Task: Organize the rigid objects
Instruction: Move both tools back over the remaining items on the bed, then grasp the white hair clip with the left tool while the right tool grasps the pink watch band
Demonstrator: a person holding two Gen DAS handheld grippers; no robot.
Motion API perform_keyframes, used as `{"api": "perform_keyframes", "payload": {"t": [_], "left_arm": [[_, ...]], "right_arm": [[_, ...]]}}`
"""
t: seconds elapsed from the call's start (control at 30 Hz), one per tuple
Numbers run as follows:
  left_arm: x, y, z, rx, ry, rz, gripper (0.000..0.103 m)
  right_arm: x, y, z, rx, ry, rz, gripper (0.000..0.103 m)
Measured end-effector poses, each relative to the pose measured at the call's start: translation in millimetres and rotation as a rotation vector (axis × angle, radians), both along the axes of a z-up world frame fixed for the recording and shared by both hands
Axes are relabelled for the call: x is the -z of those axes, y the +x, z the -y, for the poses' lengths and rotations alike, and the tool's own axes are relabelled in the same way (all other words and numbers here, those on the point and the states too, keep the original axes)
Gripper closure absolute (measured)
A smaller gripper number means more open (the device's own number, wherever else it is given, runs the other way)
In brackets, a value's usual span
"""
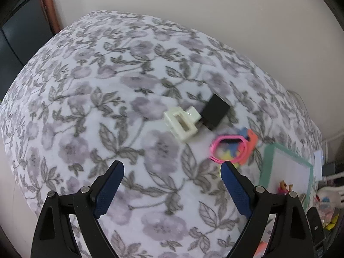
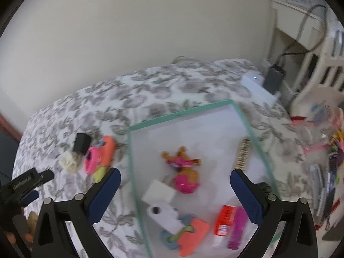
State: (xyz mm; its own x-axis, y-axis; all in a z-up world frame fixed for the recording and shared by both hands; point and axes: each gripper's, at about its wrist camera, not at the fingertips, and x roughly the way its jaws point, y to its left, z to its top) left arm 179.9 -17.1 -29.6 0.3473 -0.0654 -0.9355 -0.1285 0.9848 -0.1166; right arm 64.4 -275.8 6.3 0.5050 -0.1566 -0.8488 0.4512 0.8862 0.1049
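My left gripper [image 1: 172, 169] is open and empty, hovering above the floral bedspread [image 1: 107, 111]. Ahead of it lie a cream hair claw clip [image 1: 181, 122], a black charger block [image 1: 215, 115], a pink bracelet [image 1: 229, 149] and an orange toy piece [image 1: 251, 143]. My right gripper [image 2: 175, 177] is open and empty above a clear bin with a green rim [image 2: 180, 112]. The bin holds a pink and orange toy figure [image 2: 182, 169], white boxes [image 2: 159, 193], a red box [image 2: 225, 220], a purple comb [image 2: 237, 228] and an orange piece [image 2: 193, 234]. The loose group also shows left of the bin [image 2: 92, 154].
A plain wall runs behind the bed. A white box [image 2: 257, 87], a grey adapter [image 2: 274, 77] and white furniture [image 2: 309, 49] stand at the far right. Cluttered small items [image 2: 329, 161] lie right of the bin. The left gripper's body [image 2: 23, 185] shows at lower left.
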Motion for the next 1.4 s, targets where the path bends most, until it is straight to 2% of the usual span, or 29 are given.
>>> {"api": "perform_keyframes", "payload": {"t": [0.33, 0.87, 1.27, 1.4], "left_arm": [[9.4, 18.0, -23.9, -0.035, -0.063, -0.021, 0.011], [31.4, 50.0, -36.6, -0.047, -0.093, -0.038, 0.011], [50.4, 70.5, -34.8, -0.051, -0.129, -0.042, 0.011], [59.1, 76.9, -23.9, -0.025, -0.12, -0.042, 0.011]], "right_arm": [[20.9, 31.5, -35.0, -0.107, 0.047, -0.007, 0.0], [55.4, 86.0, -72.8, -0.189, 0.081, -0.021, 0.002], [81.2, 117.1, -89.7, -0.235, 0.061, -0.061, 0.017], [84.4, 122.7, -90.8, -0.238, 0.039, -0.059, 0.029]]}}
